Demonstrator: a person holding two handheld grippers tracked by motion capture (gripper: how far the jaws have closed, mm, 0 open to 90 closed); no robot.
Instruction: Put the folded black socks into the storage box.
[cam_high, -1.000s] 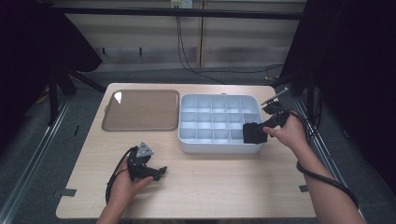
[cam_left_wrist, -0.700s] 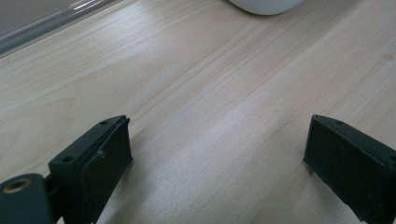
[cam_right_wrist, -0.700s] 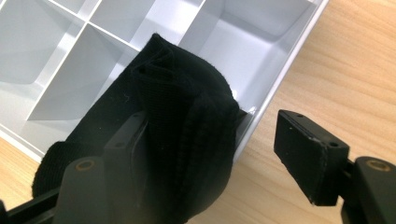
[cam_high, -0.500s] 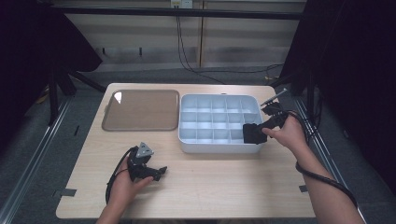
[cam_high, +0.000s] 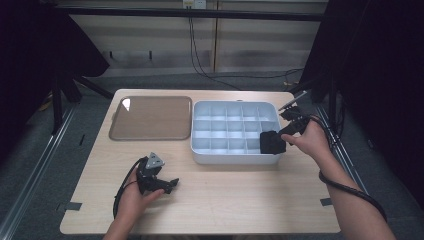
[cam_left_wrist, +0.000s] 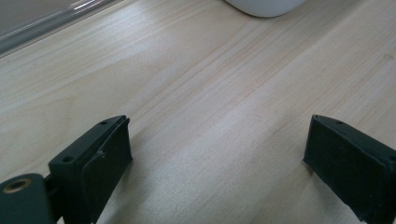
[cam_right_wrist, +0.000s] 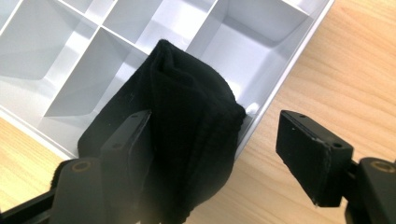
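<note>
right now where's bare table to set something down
Free: the front strip between the left claw and the right forearm, below the bin. Crowded: the back, taken by the tray and bin, where the right claw meets a black cloth.

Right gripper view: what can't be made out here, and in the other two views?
- Right gripper view: the black folded cloth covers the organizer tray's near corner cell; its lower end runs off the bottom edge.
- High view: right gripper too small to judge jaw spacing; cloth contact unclear.
- Left gripper view: the brown tray is cut off at the top edge.
- High view: left gripper partly hidden by the left hand.
</note>
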